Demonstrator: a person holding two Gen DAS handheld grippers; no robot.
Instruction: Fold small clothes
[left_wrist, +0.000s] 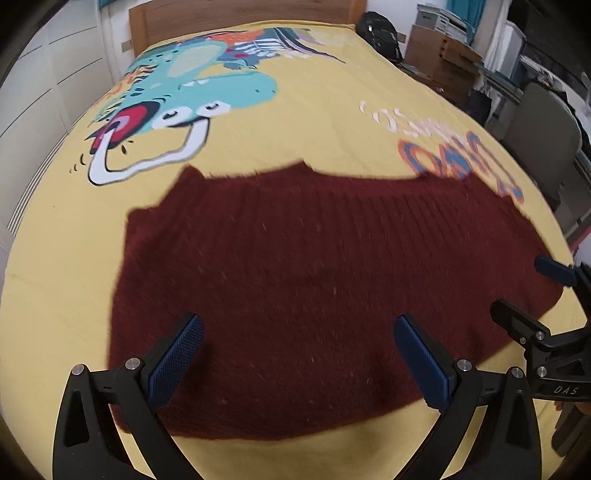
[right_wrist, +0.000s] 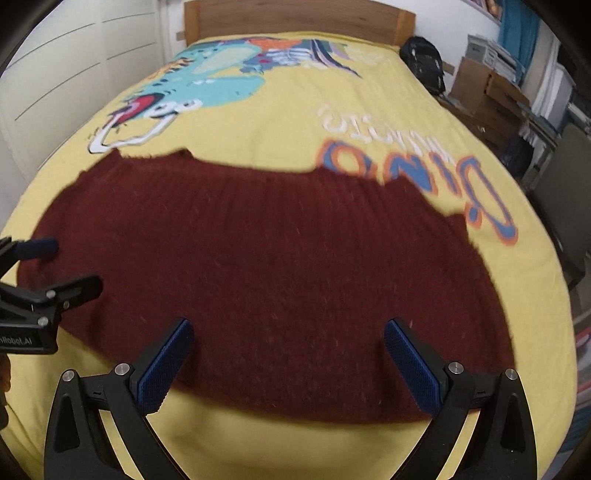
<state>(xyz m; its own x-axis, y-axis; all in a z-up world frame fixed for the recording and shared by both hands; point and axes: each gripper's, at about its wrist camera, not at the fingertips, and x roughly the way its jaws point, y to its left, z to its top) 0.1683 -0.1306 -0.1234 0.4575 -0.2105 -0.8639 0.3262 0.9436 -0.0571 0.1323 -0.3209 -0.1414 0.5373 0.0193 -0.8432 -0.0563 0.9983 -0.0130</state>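
A dark red knitted garment (left_wrist: 314, 288) lies flat on the yellow printed bedspread (left_wrist: 314, 110); it also shows in the right wrist view (right_wrist: 277, 258). My left gripper (left_wrist: 299, 332) is open, its blue pads above the garment's near part, holding nothing. My right gripper (right_wrist: 288, 339) is open above the garment's near edge, empty. The right gripper also shows at the right edge of the left wrist view (left_wrist: 528, 291), and the left gripper at the left edge of the right wrist view (right_wrist: 70, 264). Both views are a little blurred.
A wooden headboard (right_wrist: 295, 18) stands at the far end of the bed. White cupboard doors (right_wrist: 74, 66) run along the left. A black bag (right_wrist: 424, 62), cardboard boxes (right_wrist: 484, 92) and a grey chair (left_wrist: 546, 133) stand to the right.
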